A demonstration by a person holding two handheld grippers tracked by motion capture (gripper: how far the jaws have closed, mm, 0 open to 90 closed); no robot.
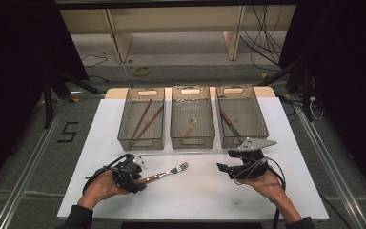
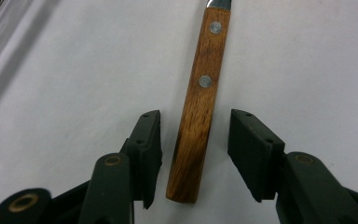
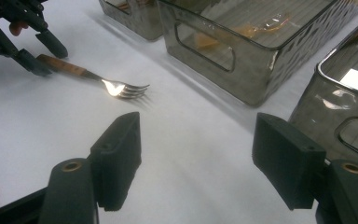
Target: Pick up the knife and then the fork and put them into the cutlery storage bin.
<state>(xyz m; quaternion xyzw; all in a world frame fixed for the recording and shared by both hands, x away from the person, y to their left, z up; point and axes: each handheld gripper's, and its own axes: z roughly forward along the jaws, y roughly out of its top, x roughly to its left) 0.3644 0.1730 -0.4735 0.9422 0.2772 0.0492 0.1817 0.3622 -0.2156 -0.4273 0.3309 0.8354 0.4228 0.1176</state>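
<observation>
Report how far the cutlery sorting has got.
Done: chopsticks lie in the left bin, a small utensil in the middle bin, a knife in the right bin. In hand: the left hand-held gripper straddles the fork handle, pads not touching. Left: grip, lift and bin it. The right hand-held gripper waits open.

High view: dim, soft, low-res; white table sheet (image 1: pixel 209 191) lit from above, surroundings near black. Left gripper view: even light, brown riveted wooden fork handle (image 2: pixel 198 107) sharp between the jaws, faint shadows under each pad. Right gripper view: hard glare on shiny steel fork tines (image 3: pixel 121 88) ahead-left of the jaws; reflections on smoky clear plastic bins (image 3: pixel 242 51) ahead; jaws slightly soft.
</observation>
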